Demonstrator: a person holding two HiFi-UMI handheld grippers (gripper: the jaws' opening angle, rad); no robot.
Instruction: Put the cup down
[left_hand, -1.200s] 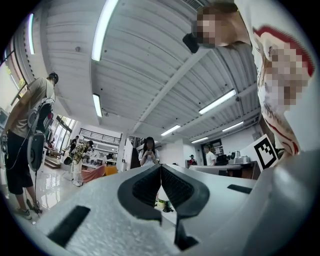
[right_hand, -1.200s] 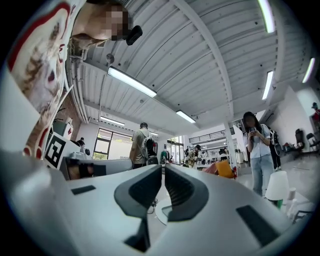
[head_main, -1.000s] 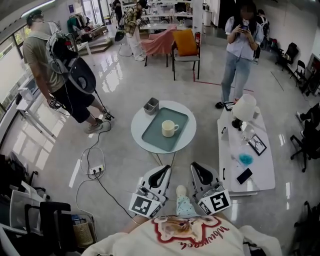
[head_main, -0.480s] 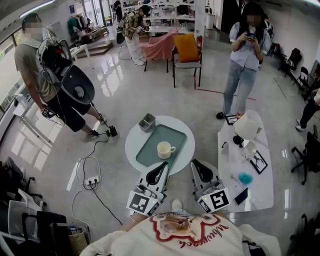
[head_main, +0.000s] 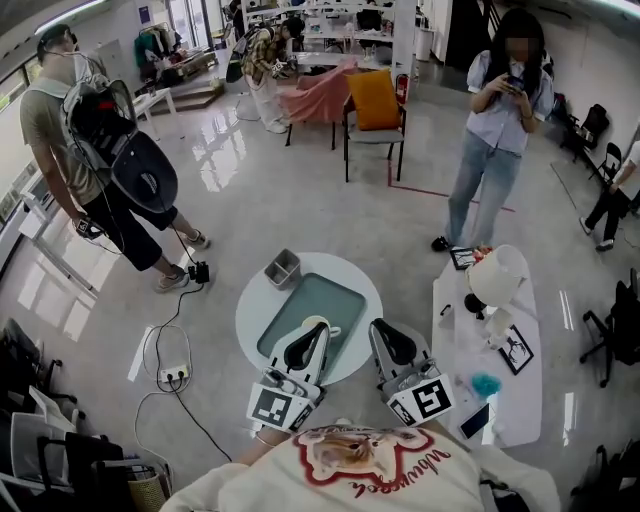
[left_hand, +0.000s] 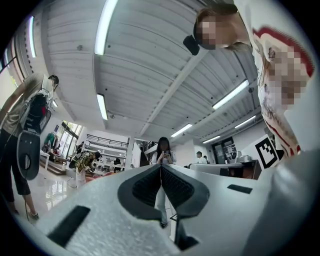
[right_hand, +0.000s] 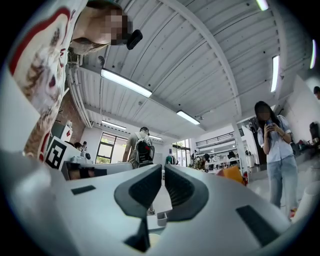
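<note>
A cream cup (head_main: 316, 326) stands on the teal tray (head_main: 325, 297) on a round white table (head_main: 252, 310). In the head view the tip of my left gripper (head_main: 309, 332) overlaps the cup's near side and hides part of it. That gripper is shut and empty, its dark pads (left_hand: 150, 184) meeting in the left gripper view. My right gripper (head_main: 384, 331) hovers over the table's near right edge, apart from the cup. It is shut too, with nothing between its pads (right_hand: 181, 190). Both grippers point up and outward across the room.
A small grey box (head_main: 283, 268) sits on the round table's far left. A long white side table (head_main: 522, 395) at the right carries a lamp (head_main: 495, 277), a phone and small items. One person (head_main: 497, 140) stands beyond, another (head_main: 90, 150) at the left. Cables and a power strip (head_main: 170, 375) lie on the floor.
The view has closed in on the round table. Both grippers have come forward over its near edge, the left one now in front of the cup. The cup stays on the tray.
</note>
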